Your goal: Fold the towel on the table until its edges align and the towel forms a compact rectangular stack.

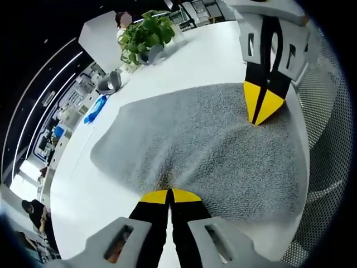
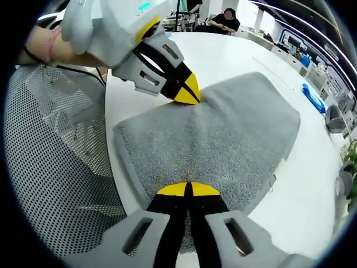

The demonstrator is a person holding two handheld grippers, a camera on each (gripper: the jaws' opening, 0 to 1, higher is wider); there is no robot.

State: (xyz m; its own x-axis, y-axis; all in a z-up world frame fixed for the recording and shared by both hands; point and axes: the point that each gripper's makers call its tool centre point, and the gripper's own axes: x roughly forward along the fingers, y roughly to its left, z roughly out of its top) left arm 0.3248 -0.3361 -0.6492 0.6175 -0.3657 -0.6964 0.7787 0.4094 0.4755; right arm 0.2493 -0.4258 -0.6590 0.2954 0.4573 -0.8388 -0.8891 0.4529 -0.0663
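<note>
Both grippers clamped shut on the grey towel [image 1: 206,145] on the white table [image 1: 184,61] — left gripper [image 1: 169,195] and right gripper [image 2: 187,188] pinching opposite corners at the near edge. Risk: uneven pull skews the fold — edges misalign.

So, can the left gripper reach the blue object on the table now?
Probably not yet: the left gripper is shut on the towel edge, and the blue object lies far across the table.
</note>
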